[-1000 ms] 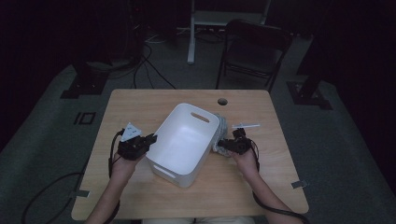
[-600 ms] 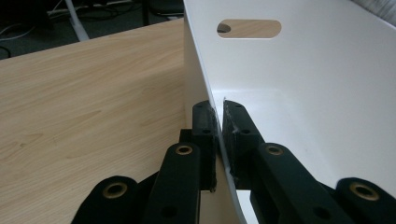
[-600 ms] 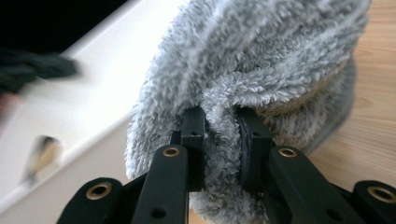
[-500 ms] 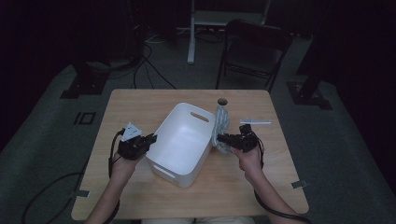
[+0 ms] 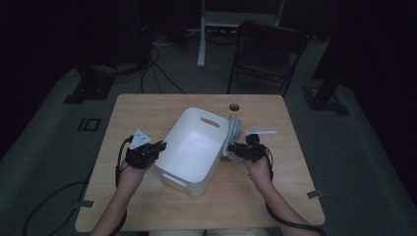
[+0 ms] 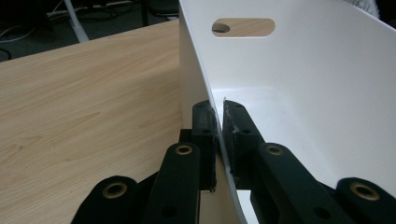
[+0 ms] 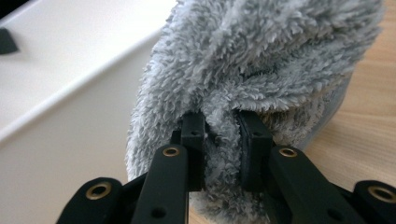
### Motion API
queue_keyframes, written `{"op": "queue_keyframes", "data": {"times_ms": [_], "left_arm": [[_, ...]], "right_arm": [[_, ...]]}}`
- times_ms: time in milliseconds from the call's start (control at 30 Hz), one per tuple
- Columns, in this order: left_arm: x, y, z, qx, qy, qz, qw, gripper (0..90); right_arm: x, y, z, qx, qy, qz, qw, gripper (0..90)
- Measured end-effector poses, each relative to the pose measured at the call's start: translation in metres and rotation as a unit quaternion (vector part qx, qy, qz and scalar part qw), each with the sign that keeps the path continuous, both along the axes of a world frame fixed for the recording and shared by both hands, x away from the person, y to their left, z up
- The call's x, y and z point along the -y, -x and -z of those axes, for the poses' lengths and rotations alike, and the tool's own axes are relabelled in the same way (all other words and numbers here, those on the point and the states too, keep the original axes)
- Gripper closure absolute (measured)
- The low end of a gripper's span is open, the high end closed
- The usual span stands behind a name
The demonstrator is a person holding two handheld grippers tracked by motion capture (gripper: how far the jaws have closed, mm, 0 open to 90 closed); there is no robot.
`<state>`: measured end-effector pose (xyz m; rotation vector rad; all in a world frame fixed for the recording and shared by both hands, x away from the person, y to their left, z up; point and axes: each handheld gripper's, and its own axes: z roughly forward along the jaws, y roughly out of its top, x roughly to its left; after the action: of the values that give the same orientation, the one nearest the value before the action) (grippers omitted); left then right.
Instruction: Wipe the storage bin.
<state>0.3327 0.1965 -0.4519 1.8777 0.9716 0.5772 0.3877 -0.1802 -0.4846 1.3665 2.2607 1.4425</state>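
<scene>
A white plastic bin (image 5: 194, 147) with handle slots stands in the middle of the wooden table (image 5: 147, 110). My left gripper (image 5: 160, 147) is shut on the bin's left wall, one jaw outside and one inside, as the left gripper view shows at the bin wall (image 6: 205, 93). A fluffy grey cloth (image 5: 233, 132) hangs against the bin's right outer side. My right gripper (image 5: 232, 151) is shut on a fold of the grey cloth (image 7: 261, 60), close to the bin's rim (image 7: 70, 88).
A round cable hole (image 5: 234, 106) sits in the table near its far edge. Beyond the table stand a dark folding chair (image 5: 268, 54) and a white stand (image 5: 206, 24), with cables on the floor. Bare table lies left and in front of the bin.
The right gripper has taken hold of the grey cloth and raised it beside the bin's right wall. The left gripper keeps its grip on the bin's left wall.
</scene>
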Motion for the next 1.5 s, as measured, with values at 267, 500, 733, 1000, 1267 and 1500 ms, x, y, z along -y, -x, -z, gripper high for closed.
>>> {"op": "queue_keyframes", "data": {"times_ms": [267, 500, 733, 1000, 1267, 1500], "left_arm": [[0.0, 0.0, 0.0, -0.001, 0.003, -0.007, 1.0, 84.1], [0.002, 0.002, 0.0, -0.001, 0.001, -0.02, 0.9998, 84.3], [0.004, 0.001, 0.0, -0.002, -0.003, -0.014, 0.9999, 84.3], [0.004, 0.001, 0.0, -0.002, 0.002, -0.011, 0.9999, 83.9], [0.006, 0.0, 0.001, -0.001, 0.003, -0.02, 0.9998, 84.0], [0.007, 0.001, 0.001, 0.0, 0.003, -0.029, 0.9996, 83.8]], "right_arm": [[-0.005, -0.012, 0.035, -0.045, 0.033, 0.009, 0.9984, 75.9], [-0.001, 0.002, 0.018, -0.036, -0.001, -0.012, 0.9993, 75.8], [0.0, 0.031, -0.02, 0.021, -0.041, -0.043, 0.998, 75.6], [-0.007, 0.022, 0.001, 0.002, -0.01, -0.03, 0.9995, 75.6], [-0.011, 0.006, 0.029, -0.021, 0.04, -0.008, 0.9989, 75.6], [-0.013, -0.006, 0.044, -0.05, 0.055, 0.006, 0.9972, 75.6]]}}
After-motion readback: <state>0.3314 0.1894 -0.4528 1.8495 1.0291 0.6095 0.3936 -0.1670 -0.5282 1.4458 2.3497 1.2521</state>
